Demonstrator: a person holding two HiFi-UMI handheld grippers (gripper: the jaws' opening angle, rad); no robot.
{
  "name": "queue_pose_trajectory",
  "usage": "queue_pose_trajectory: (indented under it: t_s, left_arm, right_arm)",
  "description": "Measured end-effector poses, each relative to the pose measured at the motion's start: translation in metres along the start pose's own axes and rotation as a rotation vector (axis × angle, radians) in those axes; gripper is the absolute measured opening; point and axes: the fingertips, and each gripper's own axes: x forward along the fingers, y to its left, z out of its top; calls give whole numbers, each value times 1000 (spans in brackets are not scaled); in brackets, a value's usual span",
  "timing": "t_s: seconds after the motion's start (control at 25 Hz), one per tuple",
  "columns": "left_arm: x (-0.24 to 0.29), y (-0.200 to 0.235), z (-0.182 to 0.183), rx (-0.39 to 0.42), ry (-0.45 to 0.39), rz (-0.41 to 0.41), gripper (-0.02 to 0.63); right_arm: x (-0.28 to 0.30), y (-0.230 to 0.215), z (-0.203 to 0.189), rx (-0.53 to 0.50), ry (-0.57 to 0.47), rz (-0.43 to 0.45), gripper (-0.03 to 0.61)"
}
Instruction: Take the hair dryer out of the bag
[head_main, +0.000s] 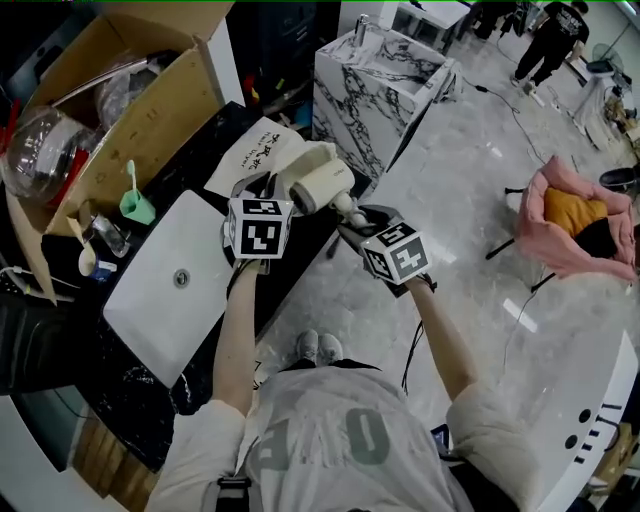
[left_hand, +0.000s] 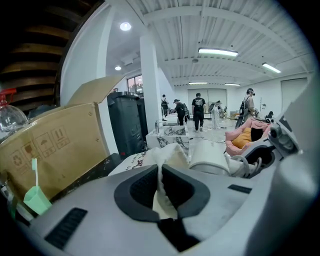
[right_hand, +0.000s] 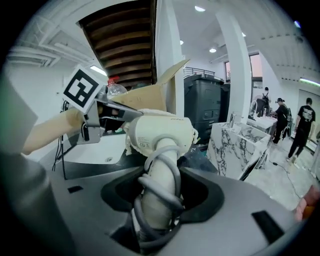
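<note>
A cream hair dryer hangs in the air between my two grippers, over the black counter's edge. My right gripper is shut on its handle, which has the grey cord wound round it. The dryer's body sticks up past the jaws. A cream cloth bag with black print lies bunched behind and beside the dryer. My left gripper is shut on a fold of that bag's cloth. In the left gripper view the dryer's barrel lies just right of the pinched cloth.
An open cardboard box with clear plastic items stands at the back left. A white sink basin sits in the black counter, with a green scoop beside it. A marble-patterned block stands beyond, a pink chair at right. People stand far off.
</note>
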Motion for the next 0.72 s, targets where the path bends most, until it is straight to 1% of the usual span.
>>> queue_pose_trajectory:
  t_s: [0.28, 0.56, 0.72]
  left_arm:
    - [6, -20, -14, -6, 30, -53, 43]
    - [9, -26, -18, 9, 36, -65, 43]
    - [12, -37, -29, 21, 74, -100, 43]
  right_arm:
    - [-40, 14, -26, 60, -52, -36, 232]
    - [-62, 12, -37, 141, -105, -81, 232]
    - [-71, 11, -44, 164, -118, -98, 232]
